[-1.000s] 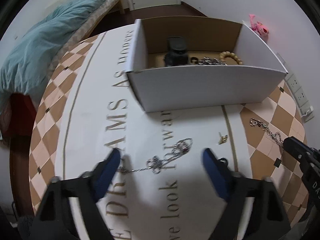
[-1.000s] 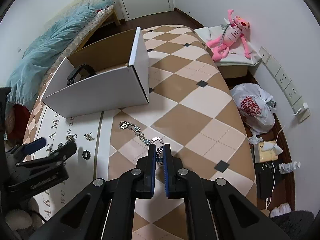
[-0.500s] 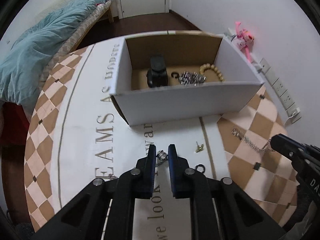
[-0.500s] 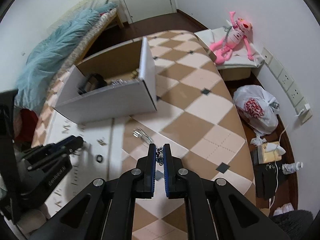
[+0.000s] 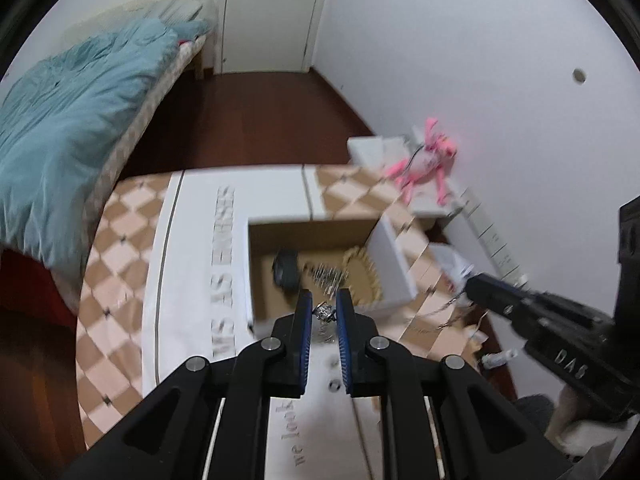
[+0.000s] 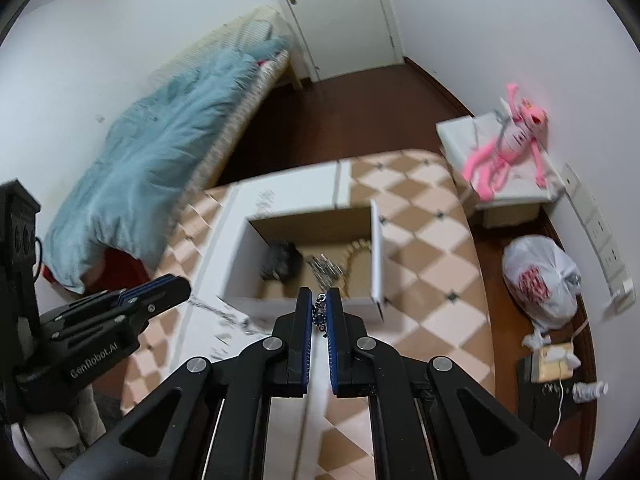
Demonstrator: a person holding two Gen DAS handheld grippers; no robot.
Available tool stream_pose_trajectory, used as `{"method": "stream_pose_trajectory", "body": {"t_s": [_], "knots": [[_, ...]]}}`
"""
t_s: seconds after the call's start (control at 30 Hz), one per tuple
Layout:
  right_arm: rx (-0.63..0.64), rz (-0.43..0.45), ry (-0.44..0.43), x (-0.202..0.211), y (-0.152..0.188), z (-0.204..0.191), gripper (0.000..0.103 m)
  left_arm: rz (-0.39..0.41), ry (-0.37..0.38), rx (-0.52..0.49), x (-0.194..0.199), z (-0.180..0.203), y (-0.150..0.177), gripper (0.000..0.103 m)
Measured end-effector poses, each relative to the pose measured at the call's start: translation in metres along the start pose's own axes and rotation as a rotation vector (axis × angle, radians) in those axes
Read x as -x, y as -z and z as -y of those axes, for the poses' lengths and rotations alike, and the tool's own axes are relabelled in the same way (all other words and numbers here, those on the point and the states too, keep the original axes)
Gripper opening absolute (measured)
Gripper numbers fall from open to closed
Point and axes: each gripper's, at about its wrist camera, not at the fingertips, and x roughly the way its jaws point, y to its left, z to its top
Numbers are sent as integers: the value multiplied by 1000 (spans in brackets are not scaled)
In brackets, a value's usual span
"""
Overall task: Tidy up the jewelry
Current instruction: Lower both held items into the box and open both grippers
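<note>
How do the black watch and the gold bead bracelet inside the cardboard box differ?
The black watch is dark and bulky; the gold bead bracelet is pale gold and thin, made of small beads. The watch lies toward the left side of the cardboard box; the bracelet lies against the box's right wall, with silver jewelry between them. The bracelet spreads in an open loop; the watch looks bunched up. Both rest on the box floor, untouched by either tongs.

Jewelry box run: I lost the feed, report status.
Left claw shut on silver pendant chain. Right claw shut on second chain. Both above open box; nothing blocking.
</note>
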Motion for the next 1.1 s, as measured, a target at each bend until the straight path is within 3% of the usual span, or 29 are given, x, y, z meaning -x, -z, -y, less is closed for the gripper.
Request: {"method": "stream_pose_trajectory", "body": {"t_s": [0.2, 0.4, 0.57, 0.93, 1.03, 1.1], "knots": [[27, 7, -15, -10, -47, -13, 7, 27, -23, -25, -6, -5, -48, 9], [14, -77, -13, -59, -76, -5, 7, -22, -62, -24, -43, -19, -77, 9], [20, -164, 7, -105, -87, 5, 7, -88, -89, -13, -79, -33, -86, 9], [42, -288, 2, -167, -100, 6, 7, -229, -47, 82, -124, -61, -84, 10], [27, -350, -15, -185, -98, 8, 8, -264, -44, 109, -130, -65, -83, 12], [16, -382, -12, -193, -95, 11, 8, -292, -68, 114, -134, -67, -82, 19]]}}
